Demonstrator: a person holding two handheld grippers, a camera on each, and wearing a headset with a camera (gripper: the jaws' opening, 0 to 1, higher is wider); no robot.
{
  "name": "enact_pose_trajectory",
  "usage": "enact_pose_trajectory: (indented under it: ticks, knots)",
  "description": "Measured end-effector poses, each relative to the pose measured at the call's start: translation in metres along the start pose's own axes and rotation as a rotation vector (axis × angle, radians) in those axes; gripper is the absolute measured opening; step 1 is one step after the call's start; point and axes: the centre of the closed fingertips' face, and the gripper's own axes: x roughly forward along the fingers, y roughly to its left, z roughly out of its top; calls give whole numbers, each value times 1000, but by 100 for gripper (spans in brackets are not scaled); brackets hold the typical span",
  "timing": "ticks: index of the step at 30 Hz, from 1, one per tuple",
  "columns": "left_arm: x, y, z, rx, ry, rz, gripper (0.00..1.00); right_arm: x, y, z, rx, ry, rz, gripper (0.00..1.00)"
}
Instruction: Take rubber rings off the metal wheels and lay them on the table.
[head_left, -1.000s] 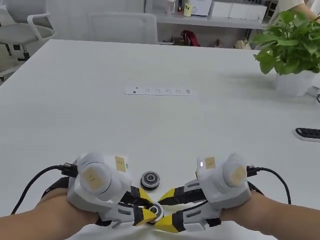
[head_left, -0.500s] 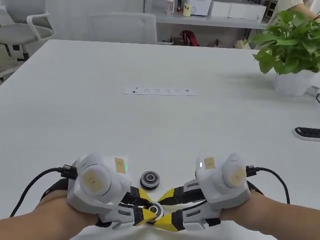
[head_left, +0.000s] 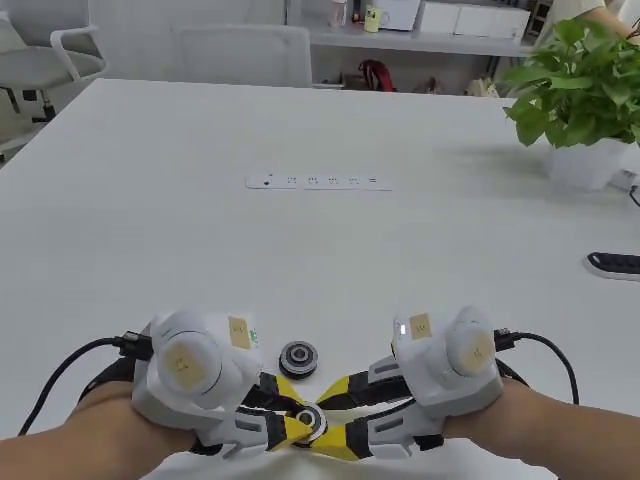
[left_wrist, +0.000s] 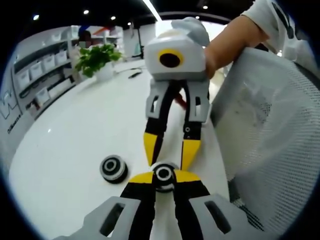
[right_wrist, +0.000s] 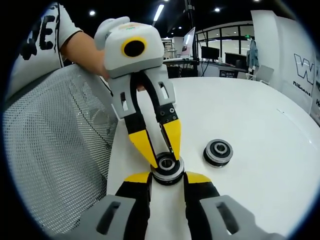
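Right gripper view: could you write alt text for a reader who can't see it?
Two grippers clamp one metal wheel from opposite sides: the right gripper rising from the bottom of the view, the left gripper reaching down from the top. A second wheel lies on the white table to the right, apart from both.

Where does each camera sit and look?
Head view: on the head, looking down at table, left gripper, right gripper, forearms.
Left gripper view: on left gripper, facing right gripper and its hand.
Right gripper view: on right gripper, facing left gripper, arm, shirt.
Both gripper views share the gripped wheel and loose wheel.
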Motion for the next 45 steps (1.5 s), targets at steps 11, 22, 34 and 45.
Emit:
enact_pose_trajectory:
  ticks: [11,22,34,45]
  knots:
    - [0,0,0,-1,-2,0,13,-2,0,-1,-1,2,1,20]
    - [0,0,0,-2,-3,1,13,-1,1,3,23,-17,6,23]
    - [0,0,0,-5,-8,1,13,3,0,1,49,-15,4,26]
    - [0,0,0,-7,-8,3,13,2,0,-1,63,-16,6,23]
